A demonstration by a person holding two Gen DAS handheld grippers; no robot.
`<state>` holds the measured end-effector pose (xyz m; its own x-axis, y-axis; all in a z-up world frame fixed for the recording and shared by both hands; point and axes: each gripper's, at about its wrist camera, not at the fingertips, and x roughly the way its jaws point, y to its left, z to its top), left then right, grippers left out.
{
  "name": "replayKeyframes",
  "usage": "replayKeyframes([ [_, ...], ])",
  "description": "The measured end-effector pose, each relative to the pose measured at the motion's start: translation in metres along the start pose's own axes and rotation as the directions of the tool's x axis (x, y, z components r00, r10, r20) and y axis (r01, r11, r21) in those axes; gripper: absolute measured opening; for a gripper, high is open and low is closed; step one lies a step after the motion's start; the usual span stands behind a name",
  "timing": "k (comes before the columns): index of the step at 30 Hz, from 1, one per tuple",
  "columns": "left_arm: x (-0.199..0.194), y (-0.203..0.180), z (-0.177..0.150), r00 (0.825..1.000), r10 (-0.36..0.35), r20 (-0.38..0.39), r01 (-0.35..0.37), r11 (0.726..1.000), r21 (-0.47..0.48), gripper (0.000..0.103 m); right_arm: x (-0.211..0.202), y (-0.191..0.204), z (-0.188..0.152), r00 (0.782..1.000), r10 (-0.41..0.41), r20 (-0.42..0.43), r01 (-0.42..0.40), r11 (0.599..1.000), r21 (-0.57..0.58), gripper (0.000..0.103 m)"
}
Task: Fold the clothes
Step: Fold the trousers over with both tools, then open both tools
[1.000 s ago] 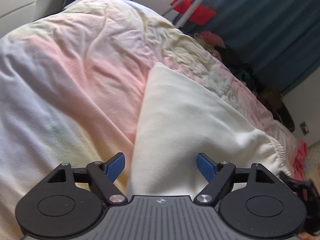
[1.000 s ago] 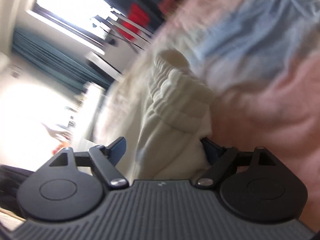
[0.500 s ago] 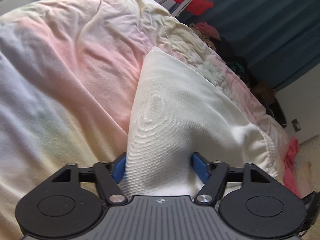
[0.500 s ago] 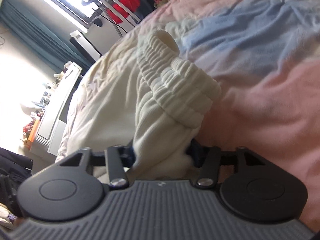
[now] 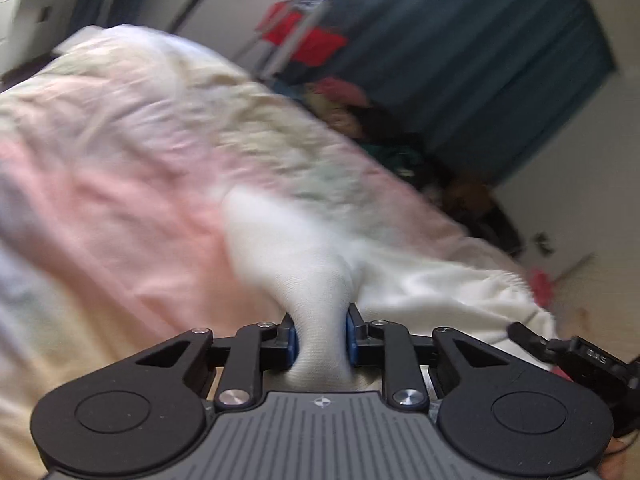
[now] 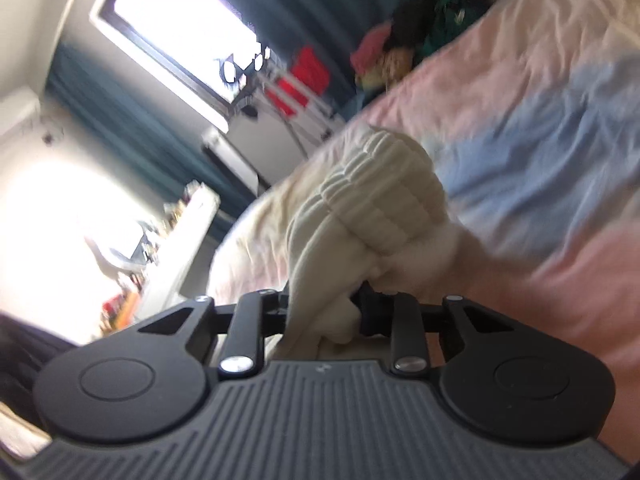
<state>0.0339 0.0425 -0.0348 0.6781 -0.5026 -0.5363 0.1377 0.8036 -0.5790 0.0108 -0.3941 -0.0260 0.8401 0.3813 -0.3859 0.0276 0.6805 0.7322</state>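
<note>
Cream knit cloth, a soft garment (image 5: 320, 276), lies on the bed (image 5: 120, 184) over a quilt washed in pink, pale yellow and blue. Its near corner is bunched into a narrow neck that runs straight into the left gripper (image 5: 320, 340), where the blue-padded fingers (image 5: 291, 342) are closing and already press the fabric from both sides. From that pinch the cloth fans out across the quilt, blurred, toward a gathered edge at the right.

At that end the right gripper (image 6: 322, 312) has the ribbed, elasticated band (image 6: 384, 196) of the same garment. Its dark fingers (image 6: 370, 312) are closing too, with a thick wad of cream fabric squeezed between them and the ribbed roll bulging just beyond.

Behind the bed stand teal curtains (image 5: 460, 60) and a drying rack (image 6: 296, 96) hung with something red, beside a bright window (image 6: 176, 36). A heap of mixed clothes (image 5: 352, 108) sits at the far edge of the bed, too blurred to sort out.
</note>
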Motion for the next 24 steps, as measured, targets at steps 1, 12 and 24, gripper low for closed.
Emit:
replayKeyframes([
  [1,0.006,-0.016,0.005,1.0,-0.027,-0.006,0.027,1.0,0.007,0.023,-0.009,-0.003,0.013,1.0,0.003,0.019,-0.003,1.0,0.017,0.03],
  [12,0.214,-0.236,0.082,0.987,-0.123,-0.106,0.125,0.992,0.014,0.023,-0.047,-0.088,0.222,0.961,-0.197,0.196,0.176,0.977,0.119,0.029],
  [24,0.434,-0.267,0.048,0.981,-0.104,-0.163,0.126,0.983,0.131,0.025,0.013,-0.238,0.233,0.875,-0.411,0.257,0.373,0.909,0.183,0.03],
])
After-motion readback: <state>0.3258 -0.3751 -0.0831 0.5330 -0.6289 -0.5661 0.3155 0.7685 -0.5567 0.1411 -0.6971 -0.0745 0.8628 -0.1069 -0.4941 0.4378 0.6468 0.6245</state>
